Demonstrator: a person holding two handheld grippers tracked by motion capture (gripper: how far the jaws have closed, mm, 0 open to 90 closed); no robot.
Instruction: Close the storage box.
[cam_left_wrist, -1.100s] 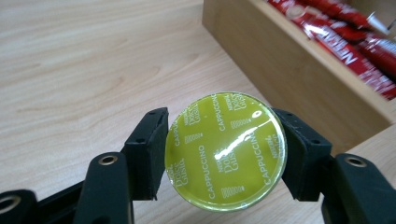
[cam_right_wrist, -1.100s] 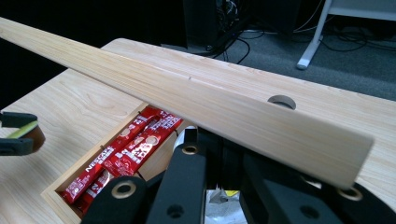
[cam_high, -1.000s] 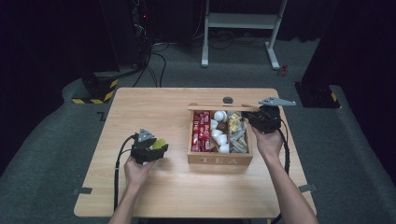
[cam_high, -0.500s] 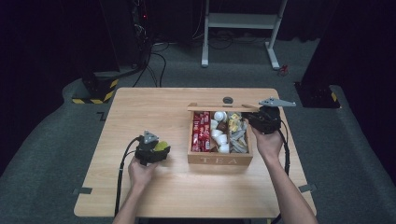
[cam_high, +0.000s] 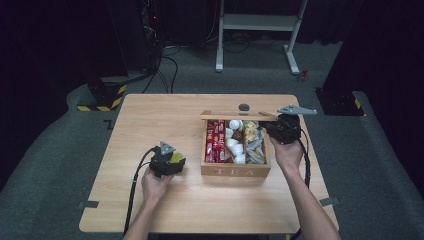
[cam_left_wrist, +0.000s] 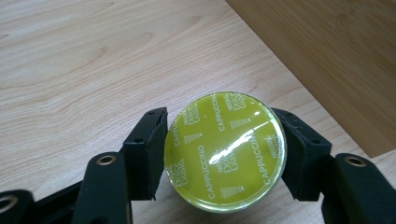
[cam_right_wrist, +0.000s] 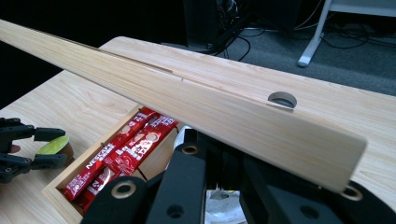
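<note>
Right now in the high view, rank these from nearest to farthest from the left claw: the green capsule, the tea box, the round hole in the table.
1. Green capsule, clamped in the left claw.
2. Tea box, just to the claw's right.
3. Round hole, beyond the box near the table's far edge.

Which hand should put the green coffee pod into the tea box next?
Left. The left gripper already clamps the green pod just left of the tea box. The right gripper looks busy holding the lid open.
</note>
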